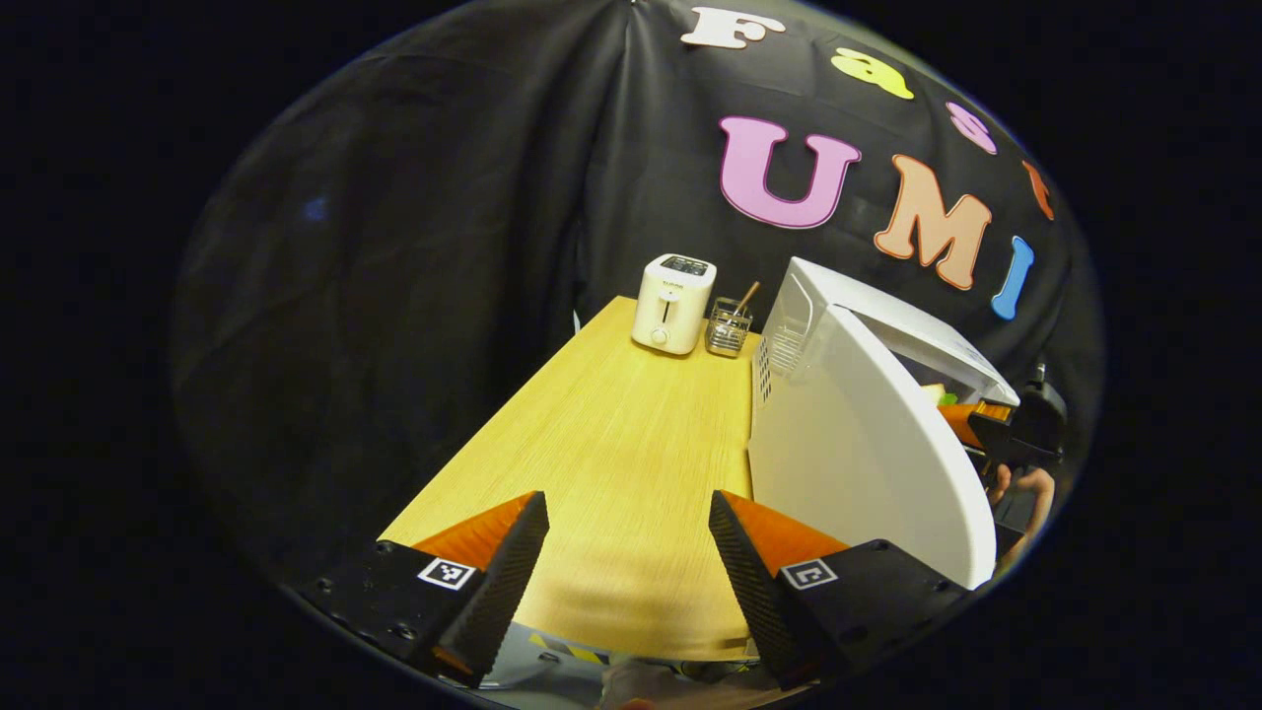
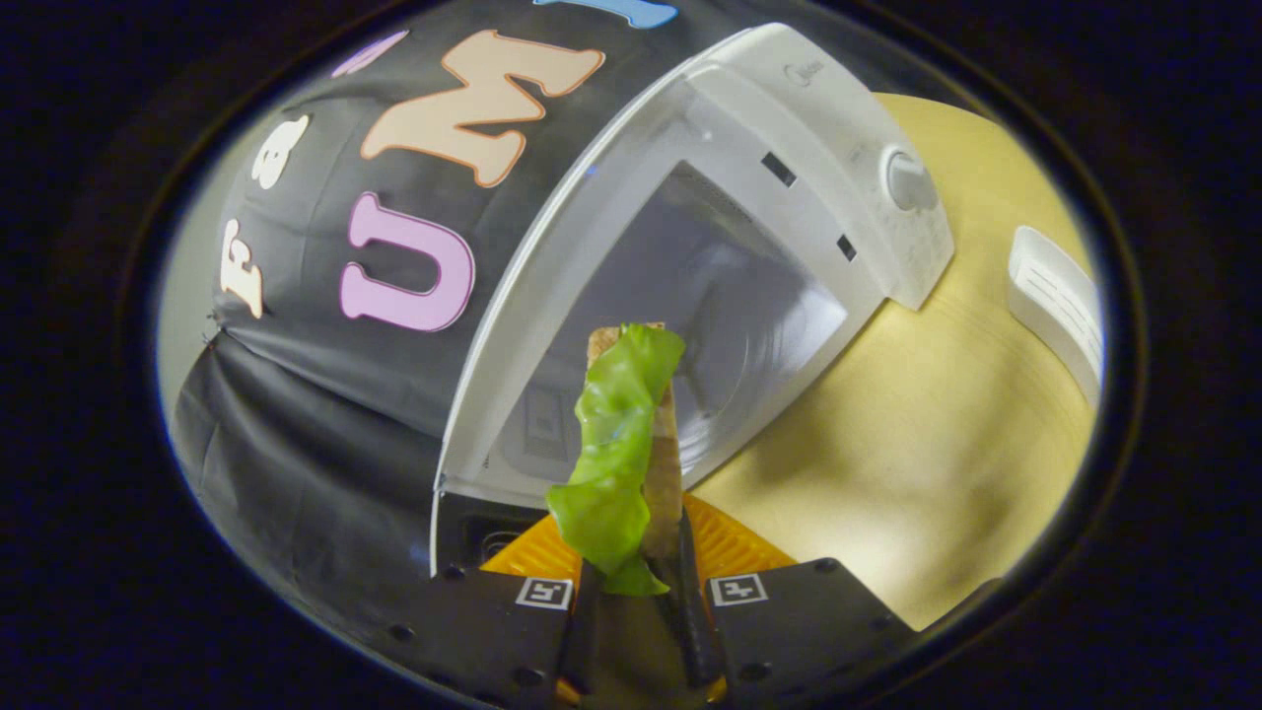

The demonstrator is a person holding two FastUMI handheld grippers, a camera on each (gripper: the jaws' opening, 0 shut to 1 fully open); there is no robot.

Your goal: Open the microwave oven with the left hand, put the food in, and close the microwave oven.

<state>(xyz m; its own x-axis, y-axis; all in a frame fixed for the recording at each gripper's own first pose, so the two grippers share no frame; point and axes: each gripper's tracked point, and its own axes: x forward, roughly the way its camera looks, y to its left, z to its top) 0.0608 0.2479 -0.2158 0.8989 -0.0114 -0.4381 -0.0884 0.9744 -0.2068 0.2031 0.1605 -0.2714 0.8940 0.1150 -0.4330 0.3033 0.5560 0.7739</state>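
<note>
The white microwave [image 1: 887, 335] stands on the wooden table with its door [image 1: 868, 454] swung open. My left gripper [image 1: 628, 552] is open over the table, just left of the door's outer face, with nothing between its fingers. In the right gripper view the microwave's cavity [image 2: 710, 316] gapes straight ahead, the control dial [image 2: 907, 177] at its far side. My right gripper [image 2: 636, 582] is shut on the food [image 2: 626, 444], a slice of bread with a green lettuce leaf, held upright before the opening. The right gripper [image 1: 996, 424] also peeks from behind the door in the left gripper view.
A white toaster [image 1: 673, 303] and a glass jar [image 1: 730, 327] with a stick stand at the table's far end. The wooden table [image 1: 611, 444] stretches ahead of my left gripper. A white ribbed object [image 2: 1060, 296] lies on the table beyond the microwave.
</note>
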